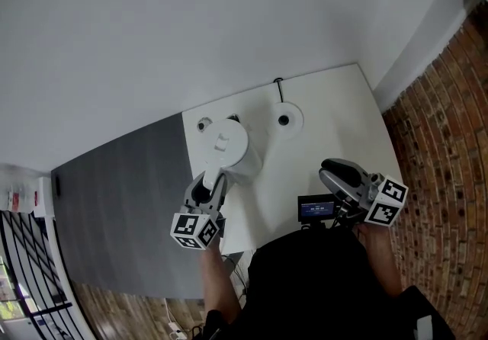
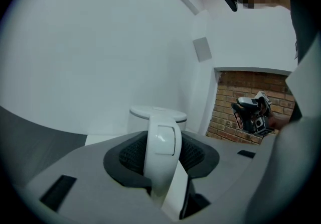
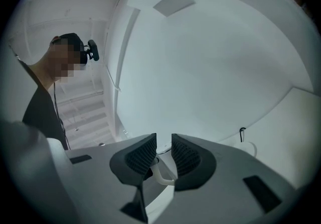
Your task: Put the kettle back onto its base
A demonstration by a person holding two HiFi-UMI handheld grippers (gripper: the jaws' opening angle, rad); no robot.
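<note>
The white kettle [image 1: 229, 149] is seen upright near the left edge of the white table [image 1: 343, 113]. Its long axis is vertical, and its handle [image 2: 161, 142] is turned toward the near edge and clamped between the jaws of the left gripper [image 1: 211, 186]. The round base [image 1: 284, 119] is set apart, by the far edge. The right gripper [image 1: 339, 174] is held over the near edge, its jaws slightly parted on nothing.

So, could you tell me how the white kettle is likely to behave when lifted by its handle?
Probably rigid: the kettle looks like hard moulded plastic. Its glossy handle, clamped in the left hand-held gripper, may slip or let the body swing. Weight depends on its fill, which the closed lid hides.
</note>
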